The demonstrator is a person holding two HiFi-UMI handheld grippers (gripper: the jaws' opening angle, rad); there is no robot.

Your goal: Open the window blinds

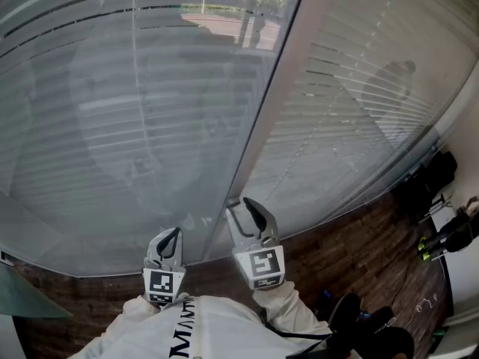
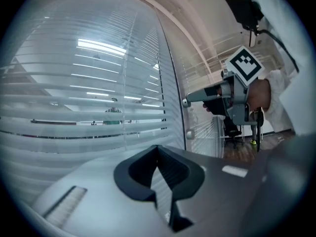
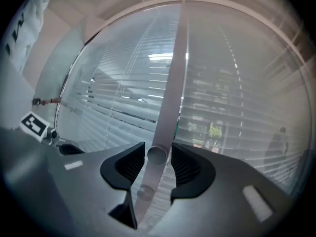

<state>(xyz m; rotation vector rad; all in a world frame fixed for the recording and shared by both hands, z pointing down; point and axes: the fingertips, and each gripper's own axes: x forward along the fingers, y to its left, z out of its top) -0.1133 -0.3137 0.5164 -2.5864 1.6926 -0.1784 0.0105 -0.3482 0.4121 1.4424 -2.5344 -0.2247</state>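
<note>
Our right gripper straddles the knob at lower centre, unclamped; left gripper clenched empty. Twisting now, we'd likely slip.

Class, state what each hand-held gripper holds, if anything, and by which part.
Left hand-held gripper: shut, nothing held. Right hand-held gripper: jaws flank the round blind knob without pressing it, so nothing looks gripped.

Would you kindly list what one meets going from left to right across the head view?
left blinds → left tongs → right tongs → right blinds → dark gear on the floor
</note>
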